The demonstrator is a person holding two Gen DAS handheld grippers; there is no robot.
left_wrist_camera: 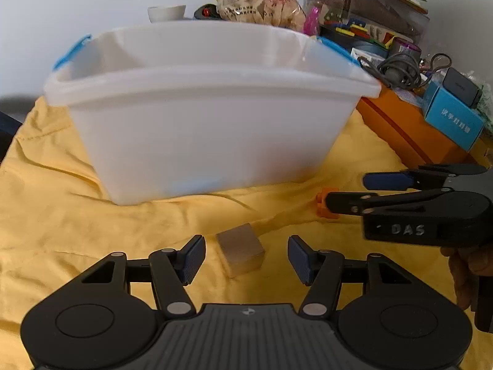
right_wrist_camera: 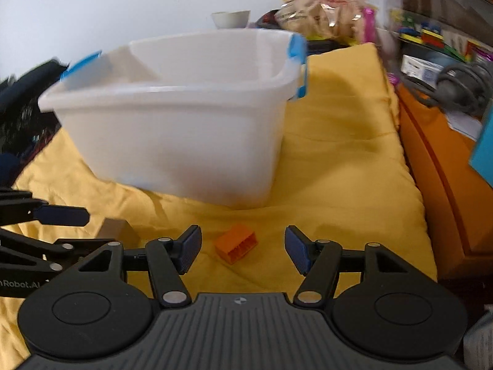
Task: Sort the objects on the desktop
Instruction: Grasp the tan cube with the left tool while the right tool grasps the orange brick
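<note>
**Both grippers lined up on a block each, in front of the white bin**

I take the white bin (left_wrist_camera: 209, 129) as my landmark; it stands on the yellow cloth (left_wrist_camera: 61, 215) that covers the tabletop, and from these views I cannot see whether anything lies inside it.

My left gripper (left_wrist_camera: 246, 259) has its fingers spread apart, and the tan wooden block (left_wrist_camera: 241, 254) lies on the cloth between them, just in front of the bin's near wall. The pads do not touch it.

My right gripper (right_wrist_camera: 242, 248) is also released, with the orange block (right_wrist_camera: 236, 243) lying between its fingers on the cloth, in front of the bin and towards its right-hand corner. Again I see clear gaps on both sides.

I judge the step in hand to be the approach for a two-handed pick, with neither block yet gripped. The next move calls for settling each pair of fingers squarely around its block, clenching, then lifting high enough to clear the bin's rim (right_wrist_camera: 172, 88) before dropping in. The soft, wrinkled cloth could snag a fingertip.
</note>
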